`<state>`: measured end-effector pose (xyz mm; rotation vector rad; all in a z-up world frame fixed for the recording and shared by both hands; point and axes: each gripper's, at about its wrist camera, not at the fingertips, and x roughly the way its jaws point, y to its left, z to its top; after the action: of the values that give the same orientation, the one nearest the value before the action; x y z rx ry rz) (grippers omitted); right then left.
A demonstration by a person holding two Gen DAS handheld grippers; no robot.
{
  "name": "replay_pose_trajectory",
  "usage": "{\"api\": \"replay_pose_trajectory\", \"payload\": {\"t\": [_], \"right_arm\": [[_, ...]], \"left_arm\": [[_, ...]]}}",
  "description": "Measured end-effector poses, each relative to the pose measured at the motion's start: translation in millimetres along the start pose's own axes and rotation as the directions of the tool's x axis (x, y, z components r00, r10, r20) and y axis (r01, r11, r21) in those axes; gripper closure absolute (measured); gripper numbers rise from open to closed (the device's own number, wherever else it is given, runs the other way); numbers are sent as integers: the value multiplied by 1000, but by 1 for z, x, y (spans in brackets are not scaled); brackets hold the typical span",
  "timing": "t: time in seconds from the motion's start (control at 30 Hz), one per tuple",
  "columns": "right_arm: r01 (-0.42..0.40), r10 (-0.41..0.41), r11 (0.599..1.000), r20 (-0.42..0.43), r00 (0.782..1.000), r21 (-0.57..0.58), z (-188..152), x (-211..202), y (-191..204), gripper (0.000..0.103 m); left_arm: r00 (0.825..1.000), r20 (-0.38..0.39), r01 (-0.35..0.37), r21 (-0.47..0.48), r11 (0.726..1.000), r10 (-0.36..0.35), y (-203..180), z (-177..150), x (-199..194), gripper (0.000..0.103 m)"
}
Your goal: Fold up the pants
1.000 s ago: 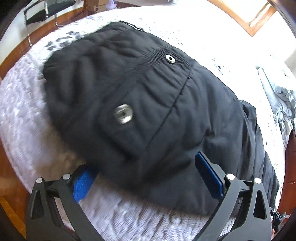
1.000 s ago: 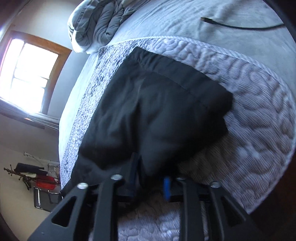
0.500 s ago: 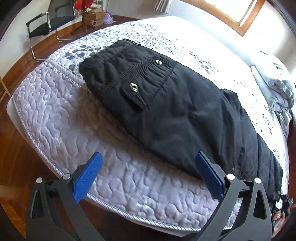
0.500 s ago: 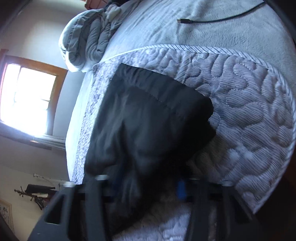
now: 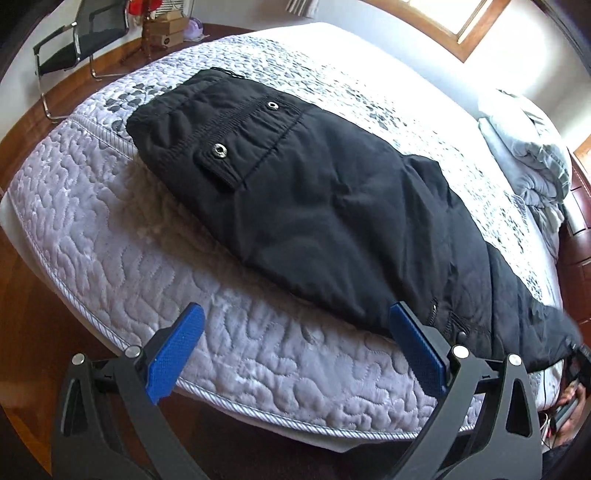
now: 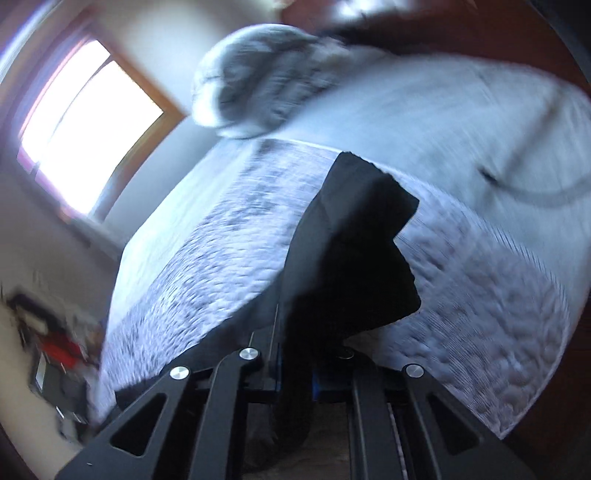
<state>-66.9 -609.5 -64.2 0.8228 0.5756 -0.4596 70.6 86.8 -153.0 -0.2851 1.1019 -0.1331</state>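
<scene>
A quilted mattress (image 5: pixel 155 258) fills most of both views, and the black pants (image 5: pixel 332 206) are laid lengthwise across it, waistband toward the foot corner near the chair (image 5: pixel 77 40), legs running toward the crumpled grey bedding (image 5: pixel 532 155) at the far end. One leg appears already laid over the other, so a first lengthwise fold is judged done.

The fabric is judged soft, limp and fairly thick, perhaps padded, with a matte face that should not slip readily between pads. It is light enough to be lifted from one end, but it will sag and drag rather than hold a shape, so a raised end needs support across its width. The snaps (image 5: pixel 221 149) on the waistband are the only hard parts and are best kept out of the pinch. Hems and waistband corners are judged the surest holds.

The right gripper (image 6: pixel 295 373) is clenched on the leg end of the pants (image 6: pixel 354 251), the dark cloth rising off the bed from between its pads; that view is blurred. The left gripper (image 5: pixel 295 350) stands released and empty, just off the mattress edge, with cloth near its right pad.

No containers are seen, apart from some small boxes (image 5: pixel 166 31) beyond the bed whose contents cannot be told.
</scene>
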Motion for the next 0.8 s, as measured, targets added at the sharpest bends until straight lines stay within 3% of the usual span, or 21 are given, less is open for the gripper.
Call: {"api": "replay_pose_trajectory", "payload": {"t": [0.1,0.37,0.43,0.6,0.8], "right_arm": [[1,0,982,3,1000,-190,-6,-7,56,93],[32,-44,844,-9,999,-535,-60,0,174,93],[32,-55,808,-21,998,-588,-76,5,193,93],[-14,-58,777,-94,994,-629,-107,23,217,93],[-58,-88,710,-169,982,-702,-150,47,243,93]], "left_arm": [[1000,-4,8,-2,1000,-8,1,-4,-1,3],[1000,-7,30,-52,998,-31,16,-9,-8,3],[999,-3,33,-65,997,-33,19,-9,-11,3],[999,8,41,-88,995,-40,26,-9,-15,3],[998,14,54,-98,994,-53,26,-9,-18,3]]}}
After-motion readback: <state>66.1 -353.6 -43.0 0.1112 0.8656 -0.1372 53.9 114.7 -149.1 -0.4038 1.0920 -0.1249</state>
